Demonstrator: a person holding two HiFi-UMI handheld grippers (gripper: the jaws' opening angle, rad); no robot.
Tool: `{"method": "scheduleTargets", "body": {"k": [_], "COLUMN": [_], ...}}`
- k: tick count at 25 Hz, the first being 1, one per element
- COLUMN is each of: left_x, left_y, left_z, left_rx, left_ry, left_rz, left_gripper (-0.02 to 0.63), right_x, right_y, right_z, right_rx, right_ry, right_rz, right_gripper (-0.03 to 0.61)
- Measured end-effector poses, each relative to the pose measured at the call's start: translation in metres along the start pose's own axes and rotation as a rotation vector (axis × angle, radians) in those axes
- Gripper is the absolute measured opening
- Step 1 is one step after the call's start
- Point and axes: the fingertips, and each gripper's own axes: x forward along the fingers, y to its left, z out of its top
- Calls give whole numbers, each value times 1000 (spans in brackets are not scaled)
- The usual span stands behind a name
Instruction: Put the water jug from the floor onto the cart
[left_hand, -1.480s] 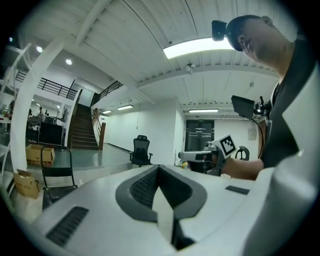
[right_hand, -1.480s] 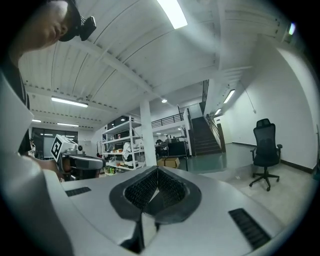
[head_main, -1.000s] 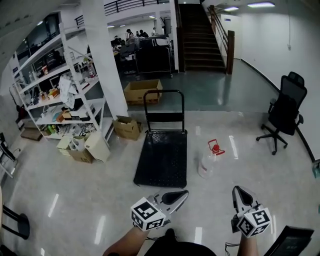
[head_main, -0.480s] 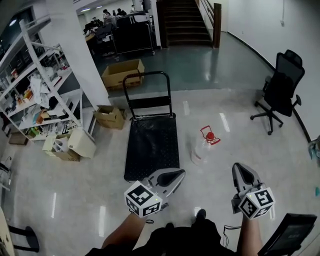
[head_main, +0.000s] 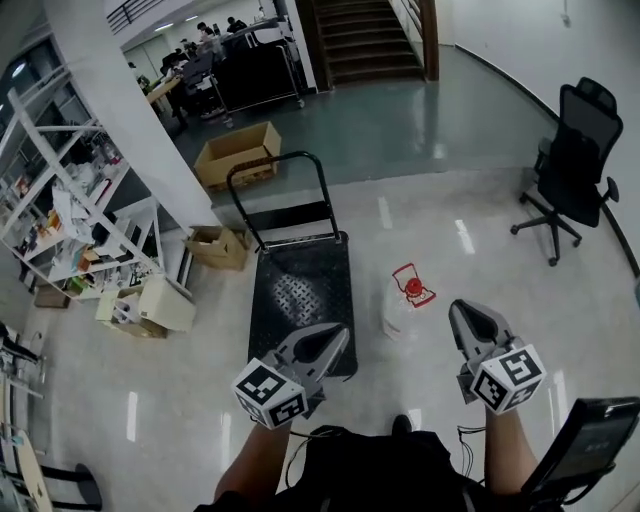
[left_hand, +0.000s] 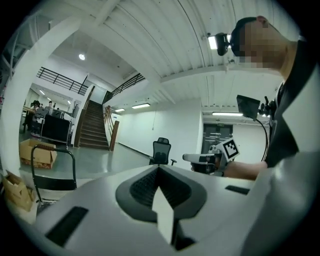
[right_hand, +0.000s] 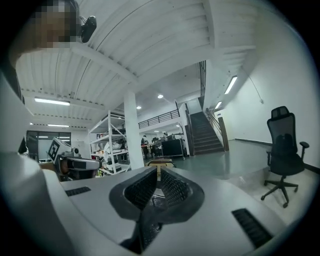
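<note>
The clear water jug (head_main: 396, 310) with a red cap and handle stands on the glossy floor, just right of the black platform cart (head_main: 300, 290). The cart's upright handle (head_main: 275, 172) is at its far end. Both of my grippers are held level above the floor, short of both objects. The left gripper (head_main: 338, 336) is shut and empty over the cart's near edge. The right gripper (head_main: 458, 312) is shut and empty, to the right of the jug. The left gripper view shows shut jaws (left_hand: 159, 170) and the cart handle (left_hand: 50, 152). The right gripper view also shows shut jaws (right_hand: 157, 175).
White shelving (head_main: 70, 200) and a white pillar (head_main: 110, 90) stand at left, with cardboard boxes (head_main: 218, 246) on the floor by them and one (head_main: 237, 152) beyond the cart. A black office chair (head_main: 580, 150) stands at right. Stairs (head_main: 365, 35) rise at the back.
The person has walked forward, so the cart and jug now lie closer, just ahead of both grippers. Both grippers stayed shut and empty.
</note>
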Motion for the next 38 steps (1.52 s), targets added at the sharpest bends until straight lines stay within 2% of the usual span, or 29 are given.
{"method": "scheduleTargets", "body": {"k": [3,8,13,19,24,27,33,36,38], "left_x": [24,45,64,86,118,146,205,233,250], "left_y": [21,66,113,164,194,205,227,236,233], "left_z": [4,8,6,-14,-40,-63,-103,-132,-159], "left_rx": [-1,-19,-7,-41,-93,-144,-180,-225,-255], "left_ry": [2,7,17,58,111,154,262,344,422], "left_rz": [42,89,36,-20,-55,-85,-59,-49,-83], "left_gripper": [0,0,0,0,0,0,0,0,0], "right_x": [30,70,116,162,194,207,236,245,248], "right_y": [-32,-56,-71,-92,-134,-165,-227,-254,-267], "right_z": [1,-3,-6,-21,-65,-97,-169,-214,-253], "right_rx": [9,49,69,106,267,307,396,475,551], "right_ry": [9,32,45,77,125,154,254,304,364], "right_rz": [7,-16,-64,-159,-222,-252,-285,-327,-350], "right_gripper": [3,21,48,74,114,120,140,163,180]}}
